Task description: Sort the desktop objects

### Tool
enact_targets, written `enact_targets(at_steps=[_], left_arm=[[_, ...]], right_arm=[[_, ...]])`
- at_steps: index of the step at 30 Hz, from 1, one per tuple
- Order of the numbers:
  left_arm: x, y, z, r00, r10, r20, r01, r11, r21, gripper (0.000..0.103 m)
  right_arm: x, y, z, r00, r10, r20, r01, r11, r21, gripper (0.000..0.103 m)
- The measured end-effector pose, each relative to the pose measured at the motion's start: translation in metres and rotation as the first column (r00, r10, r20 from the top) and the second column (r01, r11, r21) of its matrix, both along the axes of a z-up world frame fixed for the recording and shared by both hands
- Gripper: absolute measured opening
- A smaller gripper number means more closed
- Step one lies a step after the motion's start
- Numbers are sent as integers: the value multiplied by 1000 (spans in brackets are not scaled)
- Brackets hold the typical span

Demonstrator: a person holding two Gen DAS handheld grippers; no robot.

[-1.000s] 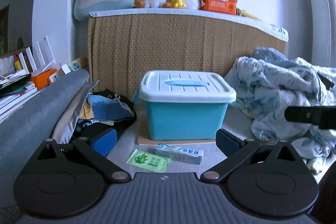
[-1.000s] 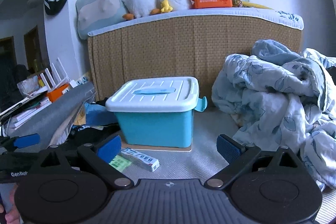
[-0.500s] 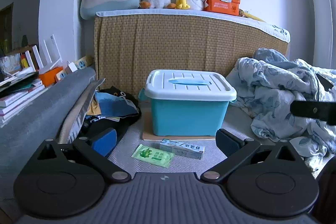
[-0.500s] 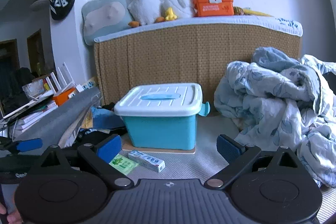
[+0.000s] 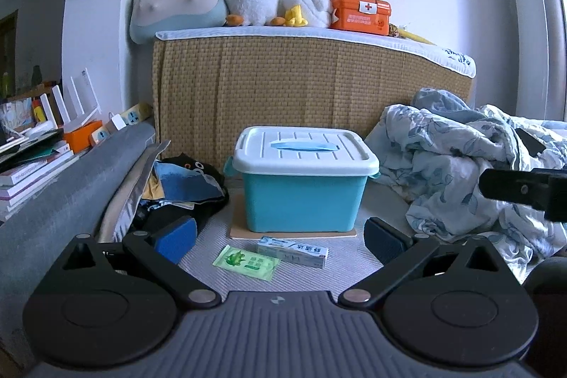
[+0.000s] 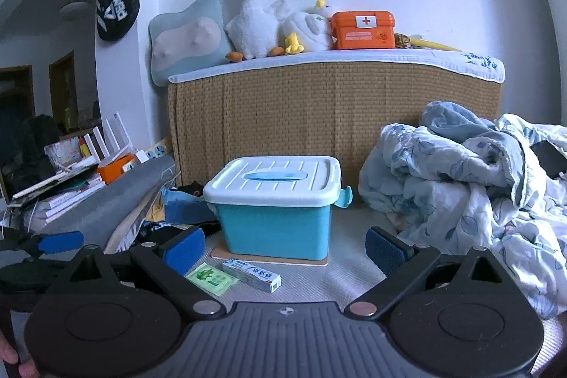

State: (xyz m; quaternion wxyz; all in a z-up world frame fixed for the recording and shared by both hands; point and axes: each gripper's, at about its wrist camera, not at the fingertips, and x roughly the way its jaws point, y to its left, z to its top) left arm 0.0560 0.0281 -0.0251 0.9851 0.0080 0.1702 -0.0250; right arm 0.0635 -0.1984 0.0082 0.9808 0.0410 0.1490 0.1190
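Observation:
A teal storage box [image 5: 301,197] [image 6: 276,225] with a closed white lid stands on a thin board on the grey mat. In front of it lie a toothpaste carton [image 5: 292,251] [image 6: 252,274] and a green wipes packet [image 5: 247,262] [image 6: 212,278], side by side. My left gripper [image 5: 280,236] is open, held back from these items with nothing between its blue pads. My right gripper [image 6: 285,247] is open too and empty, a little farther back. In the left wrist view one black finger [image 5: 514,188] of the right gripper juts in from the right edge.
A rumpled blue-and-white quilt [image 5: 460,172] [image 6: 471,186] fills the right side. Clothes [image 5: 184,186] and a grey cushion [image 5: 71,193] crowd the left, with books and a router [image 6: 106,144] beyond. A woven headboard [image 5: 301,94] carrying plush toys and an orange first-aid case [image 5: 361,15] closes the back.
Both grippers have risen and drawn back a little, so the box, carton and packet sit lower and smaller in view. Both stay open; nothing was picked up.

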Motion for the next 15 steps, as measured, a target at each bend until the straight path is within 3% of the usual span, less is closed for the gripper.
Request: enact_targets(at_steps=[9, 15], left_arm=[[-16, -16, 1, 1000, 3, 6, -3, 998, 65, 103], [-30, -16, 7, 1000, -3, 18, 2, 999, 43, 103]], right_arm=[[-20, -5, 4, 1000, -29, 7, 28, 999, 17, 100], [-37, -1, 8, 999, -20, 50, 20, 1000, -5, 100]])
